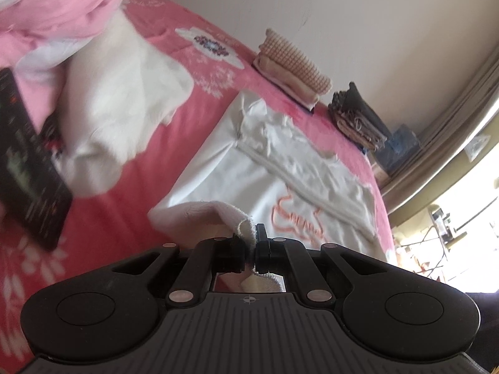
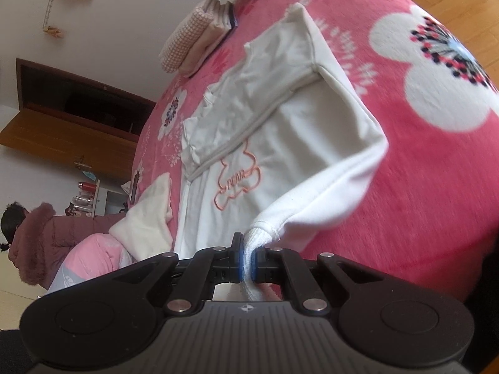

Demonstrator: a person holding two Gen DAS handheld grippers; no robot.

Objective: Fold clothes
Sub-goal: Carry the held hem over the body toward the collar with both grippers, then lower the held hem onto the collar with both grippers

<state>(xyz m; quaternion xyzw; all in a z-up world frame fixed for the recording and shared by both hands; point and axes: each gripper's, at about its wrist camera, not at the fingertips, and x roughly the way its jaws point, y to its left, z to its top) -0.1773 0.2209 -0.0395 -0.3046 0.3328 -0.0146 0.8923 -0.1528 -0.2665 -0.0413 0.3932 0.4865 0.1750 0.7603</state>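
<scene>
A white sweatshirt point(image 1: 249, 168) with an orange bear outline lies spread on the pink flowered bed cover point(image 1: 187, 103); it also shows in the right wrist view point(image 2: 280, 143). My left gripper point(image 1: 251, 243) is shut on the ribbed cuff of one sleeve point(image 1: 215, 210), lifted a little off the bed. My right gripper point(image 2: 247, 257) is shut on the ribbed cuff of the other sleeve point(image 2: 327, 196), which stretches from the shoulder to the jaws.
A fluffy white garment point(image 1: 124, 106) and pink clothes point(image 1: 56, 6) lie beside the sweatshirt, next to a dark flat device point(image 1: 28, 168). Folded beige clothes point(image 1: 290, 71) and a dark folded stack point(image 1: 358, 118) sit near the wall. A person in a maroon coat point(image 2: 46, 237) stands by the bed.
</scene>
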